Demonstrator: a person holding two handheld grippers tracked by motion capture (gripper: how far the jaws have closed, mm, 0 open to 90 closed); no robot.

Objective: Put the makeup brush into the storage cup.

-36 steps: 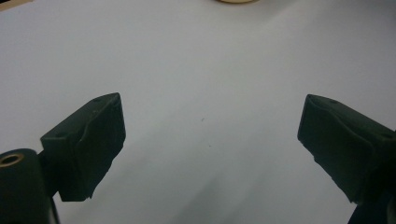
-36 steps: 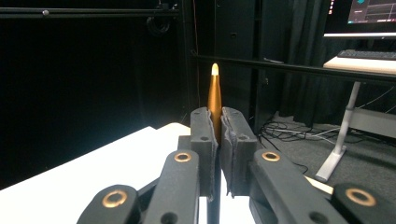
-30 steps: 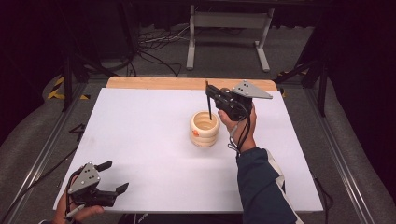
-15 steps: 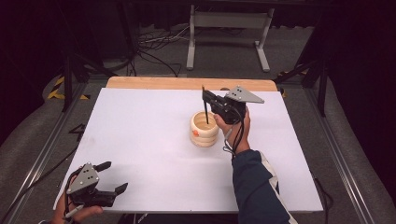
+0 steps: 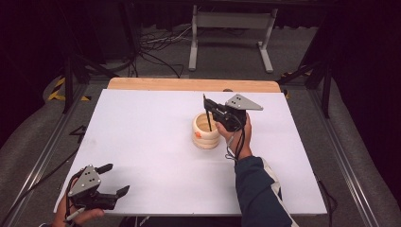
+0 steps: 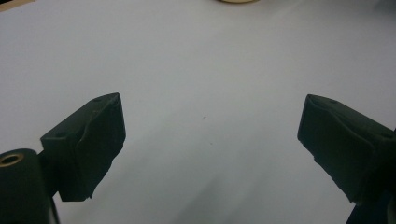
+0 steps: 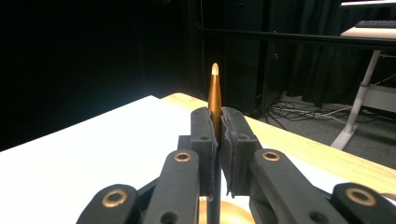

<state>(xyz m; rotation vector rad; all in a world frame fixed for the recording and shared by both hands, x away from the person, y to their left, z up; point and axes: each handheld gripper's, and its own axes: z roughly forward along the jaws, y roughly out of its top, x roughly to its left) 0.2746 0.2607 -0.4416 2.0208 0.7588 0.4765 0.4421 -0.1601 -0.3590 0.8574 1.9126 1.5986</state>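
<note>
Gripping a slim pen-like stick (image 5: 207, 112) with a tapered copper-gold end, the right gripper (image 5: 211, 109) hovers over the round, ribbed, pale wooden pot (image 5: 206, 132) that stands near the middle of the white table top (image 5: 142, 142). In the right gripper view its black jaws are pressed tight on the stick (image 7: 215, 95), the gold tip rising above them and the dark shaft running down between the linkages. From the high view the stick stands almost upright, its lower end inside the pot's open mouth. The left gripper (image 5: 111, 180) sits at the table's near left corner, held in a hand (image 5: 78, 215), well apart from the pot; its jaws are spread wide with nothing between them. No readable writing or brand shows; an orange mark on the pot's side is too small to make out.
</note>
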